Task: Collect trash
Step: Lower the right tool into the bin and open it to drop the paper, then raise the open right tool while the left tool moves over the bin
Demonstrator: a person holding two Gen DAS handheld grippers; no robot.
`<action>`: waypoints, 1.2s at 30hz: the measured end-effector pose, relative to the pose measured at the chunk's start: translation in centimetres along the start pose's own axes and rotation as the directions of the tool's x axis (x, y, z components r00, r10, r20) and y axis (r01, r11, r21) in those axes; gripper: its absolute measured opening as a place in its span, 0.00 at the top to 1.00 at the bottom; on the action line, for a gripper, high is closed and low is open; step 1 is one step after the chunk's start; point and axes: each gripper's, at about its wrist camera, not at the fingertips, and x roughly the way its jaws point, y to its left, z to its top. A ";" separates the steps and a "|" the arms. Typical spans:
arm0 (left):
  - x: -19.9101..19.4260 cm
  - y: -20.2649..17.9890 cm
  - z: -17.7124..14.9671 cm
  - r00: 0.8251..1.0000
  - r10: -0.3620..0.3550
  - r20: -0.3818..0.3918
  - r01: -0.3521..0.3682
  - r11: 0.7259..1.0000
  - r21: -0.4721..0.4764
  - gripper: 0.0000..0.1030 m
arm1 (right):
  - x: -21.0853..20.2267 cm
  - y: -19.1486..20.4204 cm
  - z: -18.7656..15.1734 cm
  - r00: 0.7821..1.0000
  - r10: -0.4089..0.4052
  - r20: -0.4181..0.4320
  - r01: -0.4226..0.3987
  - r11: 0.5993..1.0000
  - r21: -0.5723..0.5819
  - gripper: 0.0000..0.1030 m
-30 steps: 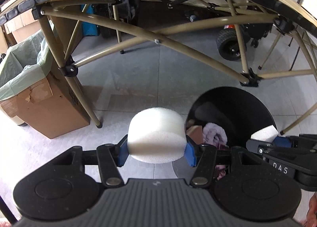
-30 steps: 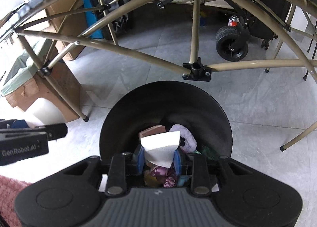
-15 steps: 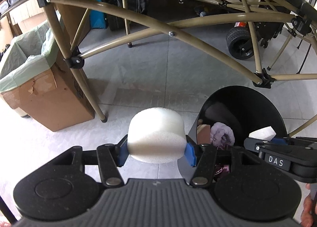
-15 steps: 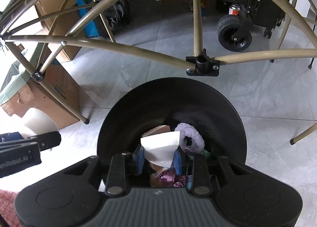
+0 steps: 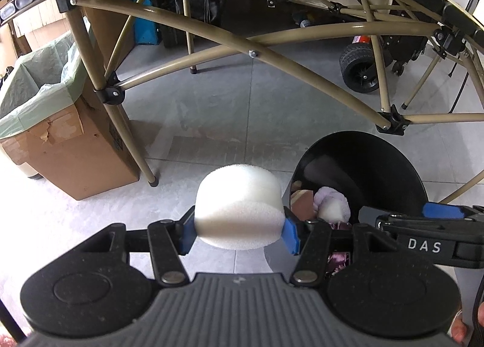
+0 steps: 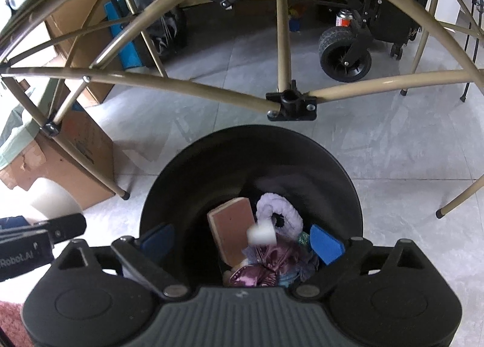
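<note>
The left hand-held gripper (image 5: pixel 239 233) pinches a soft, light white foam cylinder (image 5: pixel 239 206) by its sides; ahead-right, the round black bin (image 6: pixel 251 171). The right hand-held gripper (image 6: pixel 242 241) gapes wide, empty.

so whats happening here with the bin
A person is collecting trash with two handheld claws. The right claw is open over the round black bin, with a small white scrap blurred below it among the trash. The left claw grips a white foam cylinder beside the bin.
</note>
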 end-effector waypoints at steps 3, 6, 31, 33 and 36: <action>-0.2 0.1 0.0 1.000 -0.001 0.004 0.001 1.000 -0.004 0.45 | 0.0 -0.1 0.0 1.000 -0.005 -0.003 0.005 1.000 0.001 0.00; -0.2 0.1 0.0 1.000 -0.002 0.004 0.002 1.000 -0.003 0.45 | 0.0 -0.2 0.1 1.000 -0.003 -0.004 0.003 1.000 0.005 0.00; -1.1 -2.6 -0.1 0.999 -0.040 0.024 0.039 0.998 0.045 0.45 | -5.2 -3.9 -0.7 0.995 -0.012 0.103 0.007 0.999 0.051 0.00; -1.2 -3.4 0.0 0.998 -0.050 0.026 0.048 0.997 0.058 0.45 | -5.8 -4.6 -0.8 0.994 -0.019 0.111 0.013 0.998 0.057 0.00; -1.3 -4.8 -0.1 0.997 -0.066 0.029 0.064 0.995 0.080 0.45 | -6.6 -5.7 -1.1 0.992 -0.035 0.124 0.025 0.997 0.077 0.00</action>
